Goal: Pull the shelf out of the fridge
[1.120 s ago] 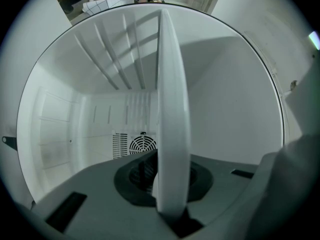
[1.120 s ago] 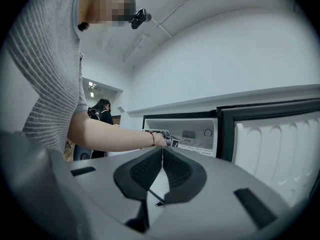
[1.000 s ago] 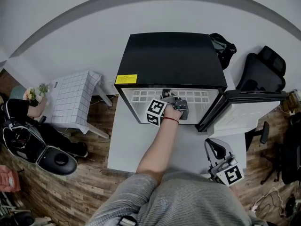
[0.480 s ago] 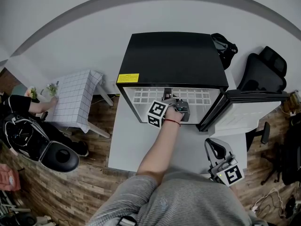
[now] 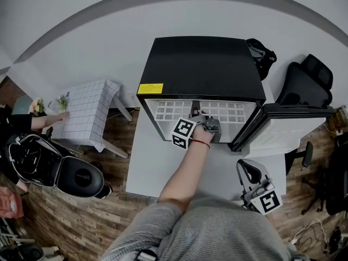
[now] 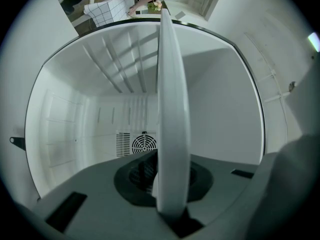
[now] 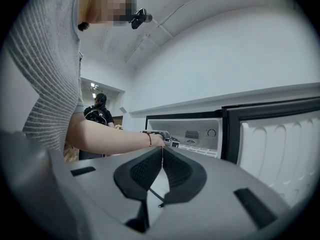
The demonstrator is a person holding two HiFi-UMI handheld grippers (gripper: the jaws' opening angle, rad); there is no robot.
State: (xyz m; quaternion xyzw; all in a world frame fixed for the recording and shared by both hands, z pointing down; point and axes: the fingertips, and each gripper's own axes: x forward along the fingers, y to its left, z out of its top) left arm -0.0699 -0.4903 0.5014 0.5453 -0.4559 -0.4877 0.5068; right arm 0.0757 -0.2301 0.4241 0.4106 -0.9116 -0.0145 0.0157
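My left gripper (image 5: 197, 115) clamps the near edge of the shelf (image 6: 172, 109) in the fridge (image 5: 201, 64); my right gripper (image 7: 162, 159) stays nearer, closed and empty.

A pale grey worktop (image 5: 157, 167) carries a black fridge (image 5: 198, 64) at its 12 o'clock end, with the door (image 5: 293, 111) swung open toward 3 o'clock. The right gripper (image 5: 247, 172) rests on the worktop near the 4 o'clock corner, jaws together with nothing between them. The worktop stands on a wooden plank floor (image 5: 70, 222), as does a small table (image 5: 87, 113) under a checked cloth at 9 o'clock.
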